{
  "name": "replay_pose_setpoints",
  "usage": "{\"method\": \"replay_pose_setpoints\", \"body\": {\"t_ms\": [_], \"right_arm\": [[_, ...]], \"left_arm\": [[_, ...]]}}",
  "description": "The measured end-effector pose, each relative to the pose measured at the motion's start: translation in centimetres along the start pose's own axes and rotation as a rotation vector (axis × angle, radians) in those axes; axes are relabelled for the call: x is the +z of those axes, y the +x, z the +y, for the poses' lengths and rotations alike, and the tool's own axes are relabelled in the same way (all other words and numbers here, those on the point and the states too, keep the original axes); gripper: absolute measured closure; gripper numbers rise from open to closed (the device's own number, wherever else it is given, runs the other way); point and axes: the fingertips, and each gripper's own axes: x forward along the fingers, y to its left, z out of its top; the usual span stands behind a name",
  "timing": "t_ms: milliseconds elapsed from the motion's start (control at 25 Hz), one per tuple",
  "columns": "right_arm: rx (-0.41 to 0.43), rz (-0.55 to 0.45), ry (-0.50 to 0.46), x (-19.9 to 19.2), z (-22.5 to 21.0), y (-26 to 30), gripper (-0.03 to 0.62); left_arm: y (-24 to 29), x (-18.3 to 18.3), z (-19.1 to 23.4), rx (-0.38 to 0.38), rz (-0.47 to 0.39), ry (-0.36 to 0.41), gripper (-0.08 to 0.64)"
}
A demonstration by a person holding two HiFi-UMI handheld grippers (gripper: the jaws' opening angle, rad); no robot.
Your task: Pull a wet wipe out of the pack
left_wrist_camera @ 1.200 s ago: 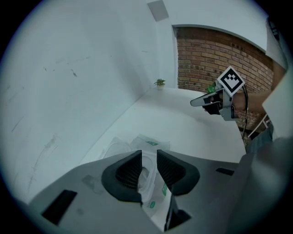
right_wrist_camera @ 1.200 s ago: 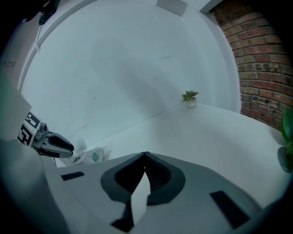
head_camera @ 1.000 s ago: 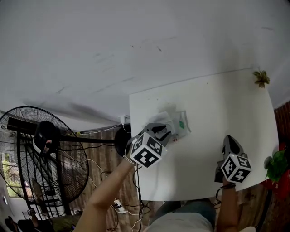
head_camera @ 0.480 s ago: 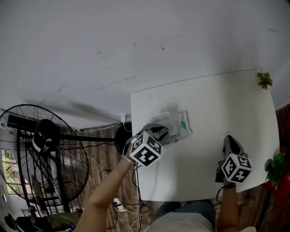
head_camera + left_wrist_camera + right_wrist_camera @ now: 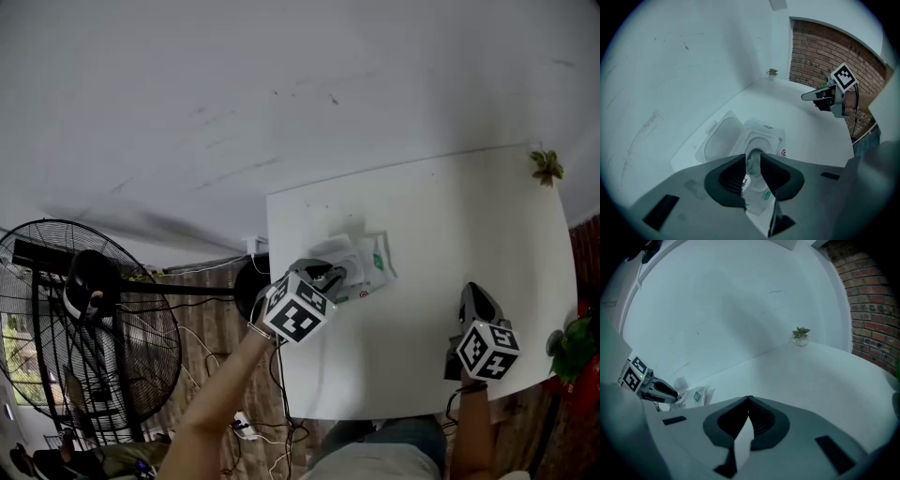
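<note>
The wet wipe pack [image 5: 367, 262] lies near the left edge of the white table [image 5: 441, 216]. In the left gripper view its round lid [image 5: 718, 142] stands flipped open beside the opening of the pack [image 5: 769, 138]. A crumpled wet wipe [image 5: 753, 161] sticks up out of that opening. My left gripper [image 5: 752, 164] is shut on the wipe right above the pack, and it also shows in the head view [image 5: 332, 277]. My right gripper [image 5: 749, 400] is shut and holds nothing. It hovers over the table's near right part [image 5: 473, 294], well away from the pack [image 5: 696, 397].
A small potted plant [image 5: 544, 166] stands at the table's far right corner. A large black floor fan [image 5: 84, 319] stands left of the table, with cables on the floor. Green leaves [image 5: 574, 342] and a brick wall [image 5: 820, 61] lie to the right.
Hardly anything differs: my left gripper stays at the pack's opening with the wipe, and my right gripper holds its place.
</note>
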Motion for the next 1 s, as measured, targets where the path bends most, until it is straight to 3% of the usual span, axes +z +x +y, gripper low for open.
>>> {"method": "replay_pose_setpoints", "body": {"t_ms": [320,1000], "right_arm": [[0.007,0.01,-0.003,-0.3,0.3,0.4,0.591],[0.01,0.02,-0.002,-0.5,0.0,0.7,0.591]], "left_arm": [[0.5,-0.3,-0.1,-0.037,0.006,-0.036,0.47],[1.4,-0.8,0.1,-0.042,0.017,-0.076,0.486]]}}
